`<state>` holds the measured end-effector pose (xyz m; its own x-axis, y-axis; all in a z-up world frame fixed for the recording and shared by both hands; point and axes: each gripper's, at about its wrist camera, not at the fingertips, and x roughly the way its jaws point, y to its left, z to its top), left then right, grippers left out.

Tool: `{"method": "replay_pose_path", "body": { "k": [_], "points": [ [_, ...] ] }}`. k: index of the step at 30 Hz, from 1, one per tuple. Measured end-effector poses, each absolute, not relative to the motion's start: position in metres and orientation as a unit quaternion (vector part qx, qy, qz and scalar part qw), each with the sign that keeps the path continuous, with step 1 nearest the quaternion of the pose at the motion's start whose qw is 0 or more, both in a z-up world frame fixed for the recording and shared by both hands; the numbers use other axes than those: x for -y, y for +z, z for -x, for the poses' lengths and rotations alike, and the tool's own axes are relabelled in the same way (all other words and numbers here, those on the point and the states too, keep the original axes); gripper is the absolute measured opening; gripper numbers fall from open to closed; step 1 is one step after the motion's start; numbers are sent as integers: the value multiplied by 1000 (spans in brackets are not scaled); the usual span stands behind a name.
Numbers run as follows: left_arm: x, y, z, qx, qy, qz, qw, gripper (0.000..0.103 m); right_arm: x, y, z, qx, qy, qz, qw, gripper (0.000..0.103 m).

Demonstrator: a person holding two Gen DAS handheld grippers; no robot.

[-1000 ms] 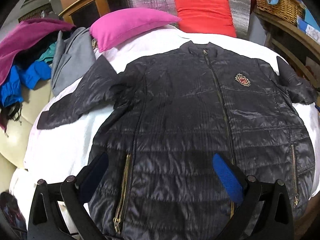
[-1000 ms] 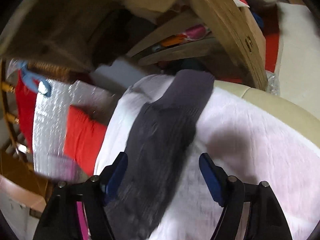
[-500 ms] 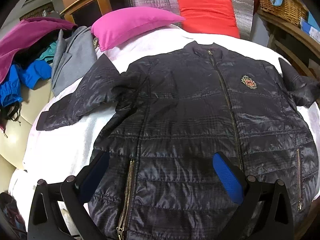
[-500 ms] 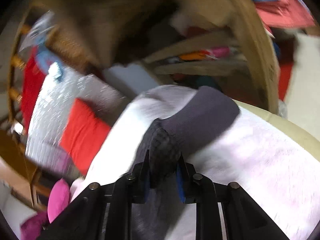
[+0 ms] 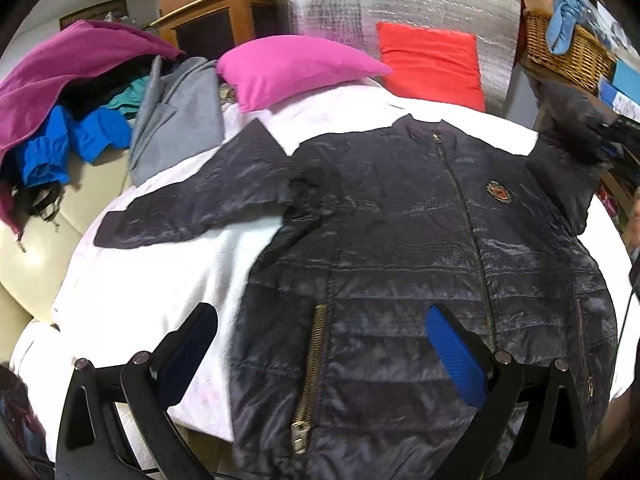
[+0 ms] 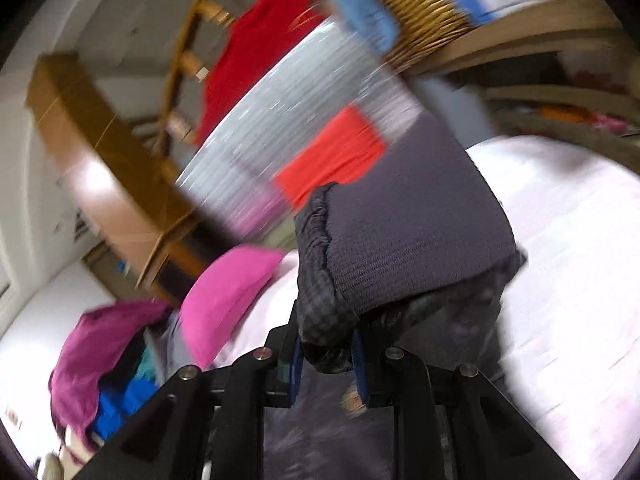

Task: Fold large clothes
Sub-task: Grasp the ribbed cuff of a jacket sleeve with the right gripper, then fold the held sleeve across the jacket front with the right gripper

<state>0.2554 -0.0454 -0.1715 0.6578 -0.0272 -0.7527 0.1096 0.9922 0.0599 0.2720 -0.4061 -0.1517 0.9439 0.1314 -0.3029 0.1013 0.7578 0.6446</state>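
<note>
A dark quilted jacket (image 5: 400, 260) lies front up on a white sheet (image 5: 160, 288), filling the centre and lower right of the left wrist view, zipped along its middle, with one sleeve (image 5: 192, 208) stretched flat toward the left of the frame. A small red-and-gold crest (image 5: 499, 192) sits on the chest at right of centre; any lettering on it is too small to read. The left gripper (image 5: 320, 348) hovers over the hem at the bottom of the frame, its blue-padded fingers (image 5: 456, 356) spread wide and holding nothing. In the right wrist view the right gripper (image 6: 326, 360), low in the centre, is pinched tight on the jacket's other sleeve, whose ribbed grey cuff (image 6: 412, 232) stands up above the jaws. Behind, blurred, are a pink pillow (image 5: 296, 68), a red cushion (image 5: 432, 64) against silver foil, a wicker basket (image 5: 568, 52) at upper right, and a heap of clothes (image 5: 72, 120) at left.
</note>
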Motion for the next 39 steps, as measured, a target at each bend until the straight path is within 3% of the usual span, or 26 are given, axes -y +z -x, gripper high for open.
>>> {"method": "replay_pose_path", "body": {
  "k": [10,14,17,18,19,21,29,36,39],
  "points": [
    [6,-160,-229,-396,-19,-42,917,103,248,-200,-331,-261,71,-329,905,22],
    [-2,-161,-225,-399,-15,-41,916,103,228,-228,-337,-295,76,-334,892,22],
    [-3,-161,-224,-399,-16,-40,916,103,227,-248,-344,-328,77,-335,880,28],
    [-2,-161,-224,-399,-16,-41,916,103,229,-252,-346,-335,82,-337,876,39],
    [-2,-161,-225,-399,-17,-43,916,103,230,-256,-346,-344,94,-345,868,66],
    [2,-161,-228,-401,-20,-46,914,103,236,-258,-343,-353,113,-357,857,89],
    [34,-159,-262,-423,-80,-43,901,103,279,-218,-305,-316,225,-320,864,89],
    [85,-184,-327,-469,-127,-28,873,103,401,-210,-263,-245,7,-321,915,88],
    [91,-212,-355,-510,-114,-15,853,103,443,-223,-260,-250,-58,-337,906,88]
  ]
}}
